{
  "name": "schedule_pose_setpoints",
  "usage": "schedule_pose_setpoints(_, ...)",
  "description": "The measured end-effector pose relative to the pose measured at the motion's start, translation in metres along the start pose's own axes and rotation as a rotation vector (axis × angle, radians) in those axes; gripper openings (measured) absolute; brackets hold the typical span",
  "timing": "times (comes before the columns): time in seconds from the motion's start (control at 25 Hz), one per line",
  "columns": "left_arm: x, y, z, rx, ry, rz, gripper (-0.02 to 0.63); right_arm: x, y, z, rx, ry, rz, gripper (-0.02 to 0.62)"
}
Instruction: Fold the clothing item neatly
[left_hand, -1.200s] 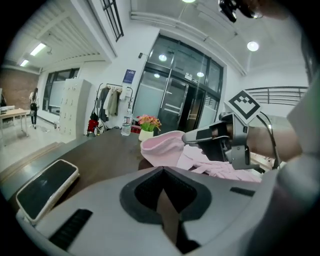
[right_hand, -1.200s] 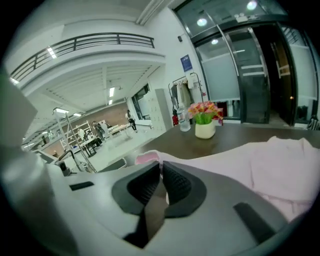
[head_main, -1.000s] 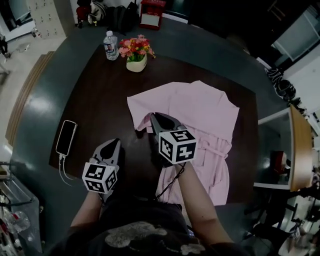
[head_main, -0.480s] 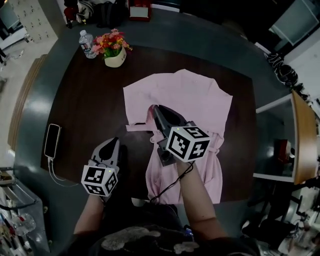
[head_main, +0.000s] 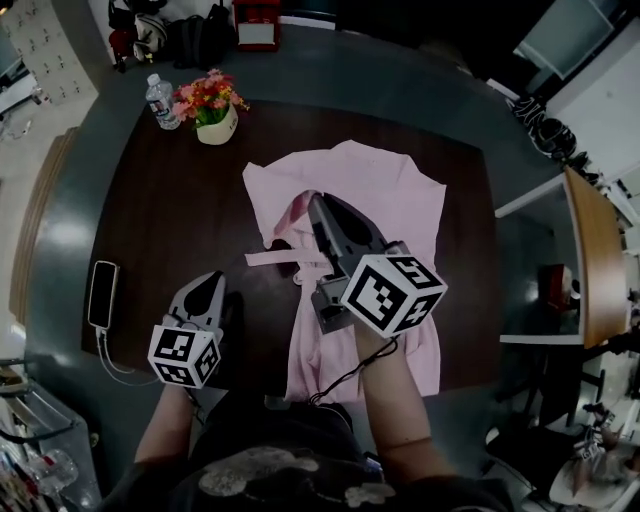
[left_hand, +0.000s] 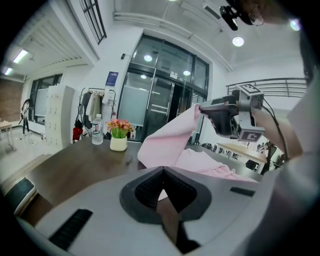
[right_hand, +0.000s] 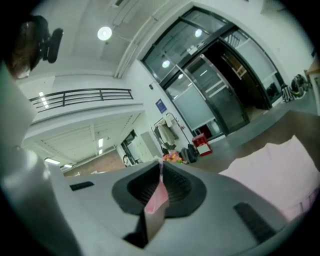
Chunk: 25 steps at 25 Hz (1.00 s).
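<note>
We see the pink garment spread over the right-hand middle of the dark wooden surface, its far end toward the flowers and its near end reaching the edge by the person. One left-hand fold of it is raised off the surface, and a narrow pink tie strip lies flat, pointing left from its middle. The right hand-held gripper is clenched on that raised fold; in its own view a sliver of pink cloth stands pinched between the dark pads. The left hand-held gripper sits just left of the garment, apart from it and low over bare wood, its jaws pressed together on nothing. A pale patch behind its pads is probably the garment beyond, though we cannot be sure. Farther out, at the far left corner, a small pot of flowers stands beside a water bottle. A phone with a cable lies at the left edge.
</note>
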<state>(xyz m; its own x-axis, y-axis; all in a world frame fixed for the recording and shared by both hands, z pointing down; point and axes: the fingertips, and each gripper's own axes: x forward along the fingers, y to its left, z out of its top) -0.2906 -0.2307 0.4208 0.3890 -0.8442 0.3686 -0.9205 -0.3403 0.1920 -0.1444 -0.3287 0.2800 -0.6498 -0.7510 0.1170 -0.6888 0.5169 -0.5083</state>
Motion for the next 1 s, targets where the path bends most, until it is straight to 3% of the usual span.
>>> schedule_pose_setpoints(0.2,0.011,-0.018,0.01,0.022,-0.008,-0.028,0.009,-0.044,-0.058,0.064,0.019,-0.114,-0.151,0.012)
schedule_pose_setpoints(0.4,0.039,-0.04,0.017,0.035,-0.013,-0.048,0.011,-0.09,-0.16,0.074,0.013,-0.097,-0.348,0.012)
schedule_pose_setpoints(0.56,0.061,-0.057,0.022,0.033,-0.026,-0.048,0.011,-0.124,-0.245,0.046,0.057,-0.025,-0.475,0.012)
schedule_pose_setpoints(0.8,0.078,-0.078,0.016,0.025,-0.007,-0.039,0.009,-0.157,-0.335,-0.045,0.158,0.135,-0.59,0.012)
schedule_pose_setpoints(0.92,0.082,-0.084,0.011,0.027,0.012,-0.036,0.009,-0.177,-0.356,-0.064,0.078,0.201,-0.69,0.017)
schedule_pose_setpoints(1.0,0.083,-0.085,0.01,0.028,0.016,-0.031,0.011,-0.186,-0.354,-0.058,-0.071,0.22,-0.74,0.026)
